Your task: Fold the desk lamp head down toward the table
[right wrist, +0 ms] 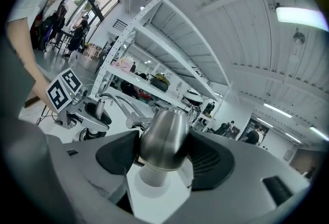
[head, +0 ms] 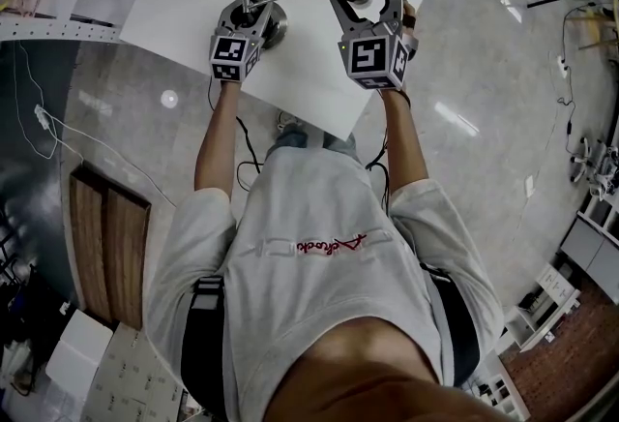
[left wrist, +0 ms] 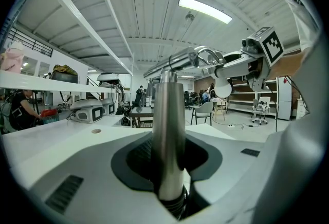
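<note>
Left gripper (left wrist: 167, 159) fingers clenched the lamp's upright post (left wrist: 168, 115); right gripper (right wrist: 163, 159) fingers grasped the lamp head (right wrist: 164, 138), above the surface (head: 290, 62) near its near edge. Polished rounded metal probably slips; joints likely stiff, so bracing the post suits.
</note>
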